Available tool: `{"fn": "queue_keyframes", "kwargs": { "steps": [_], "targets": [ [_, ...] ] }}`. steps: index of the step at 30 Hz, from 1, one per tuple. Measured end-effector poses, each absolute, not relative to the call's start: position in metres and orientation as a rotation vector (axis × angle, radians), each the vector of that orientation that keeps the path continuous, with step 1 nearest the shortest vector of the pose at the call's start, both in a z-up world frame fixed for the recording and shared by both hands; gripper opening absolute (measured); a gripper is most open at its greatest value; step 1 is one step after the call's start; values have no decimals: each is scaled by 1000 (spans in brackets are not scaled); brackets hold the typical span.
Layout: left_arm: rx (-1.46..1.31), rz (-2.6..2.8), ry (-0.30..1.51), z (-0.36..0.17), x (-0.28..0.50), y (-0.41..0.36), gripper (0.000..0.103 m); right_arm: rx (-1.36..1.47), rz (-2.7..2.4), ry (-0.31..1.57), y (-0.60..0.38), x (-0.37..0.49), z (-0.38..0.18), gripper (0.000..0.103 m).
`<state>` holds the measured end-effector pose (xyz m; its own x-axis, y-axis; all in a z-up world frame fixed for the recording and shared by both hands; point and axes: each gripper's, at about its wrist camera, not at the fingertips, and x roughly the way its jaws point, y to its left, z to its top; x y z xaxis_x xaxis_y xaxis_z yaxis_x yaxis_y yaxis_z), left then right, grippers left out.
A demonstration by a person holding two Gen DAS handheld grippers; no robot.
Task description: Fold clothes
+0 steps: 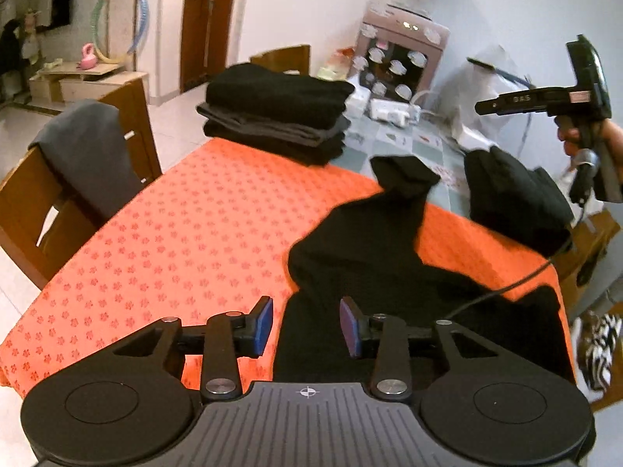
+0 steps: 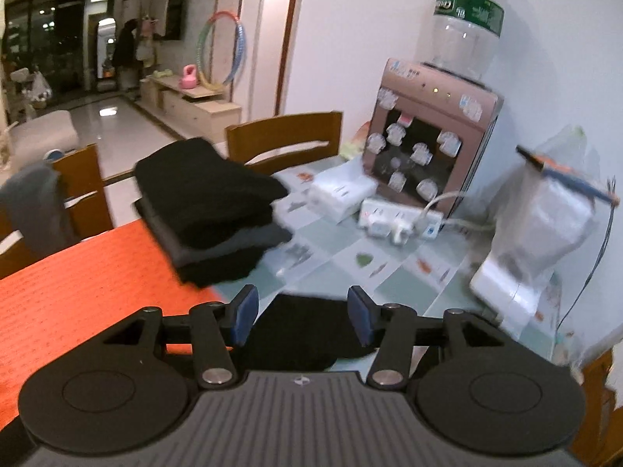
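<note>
Orange cloth with a small flower print (image 1: 175, 225) covers the near part of the table, and on it lies a black garment, loosely spread and partly folded (image 1: 373, 249), one end reaching onto the pale patterned tabletop (image 1: 393, 144) beyond; its folds are hard to read because the fabric is uniformly dark. The left gripper (image 1: 306, 327) hangs over the garment's near edge with its blue-padded jaws partly apart and nothing between them, the pads clear of the fabric. The right gripper (image 2: 303, 315) also stands partly open and holds nothing; under it a dark piece of cloth shows, mostly hidden by the gripper body. In the left wrist view that gripper appears at the right edge, held by a hand (image 1: 580, 136) that the frame cuts off. A stack of folded dark clothes (image 1: 276, 111) sits at the far edge of the orange cloth, and another dark heap (image 1: 514, 198) lies to the right. Behind stand a pinkish water dispenser with a bottle on top (image 2: 432, 132), a white power strip (image 2: 397, 220) and a blurred white bag (image 2: 545, 210).
</note>
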<state>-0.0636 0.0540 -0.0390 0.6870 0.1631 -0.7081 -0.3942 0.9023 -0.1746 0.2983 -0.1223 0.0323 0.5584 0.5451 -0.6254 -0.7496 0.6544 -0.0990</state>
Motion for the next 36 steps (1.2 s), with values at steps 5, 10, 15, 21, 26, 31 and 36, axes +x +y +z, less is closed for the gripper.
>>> {"fn": "queue_keyframes", "kwargs": {
  "steps": [5,10,15,21,26,31,36],
  "targets": [
    [-316,261,786,-50,-71,47,50,-378,831,635,-154,252,25,57],
    [-320,232,812,-65,-70,38,56,-373,789,699,-197,216,2,57],
    [-334,217,829,-81,-59,28,58,-340,708,774,-250,192,-28,57],
    [-304,171,848,-104,-29,1,58,-284,615,832,-302,167,-59,57],
    [-221,144,852,-122,-2,-29,58,-234,539,864,-335,148,-75,57],
    [-115,125,869,-140,16,-56,52,-184,475,895,-358,132,-89,57],
    [-8,149,880,-157,25,-72,42,-139,429,912,-373,118,-97,57]
  ]
}}
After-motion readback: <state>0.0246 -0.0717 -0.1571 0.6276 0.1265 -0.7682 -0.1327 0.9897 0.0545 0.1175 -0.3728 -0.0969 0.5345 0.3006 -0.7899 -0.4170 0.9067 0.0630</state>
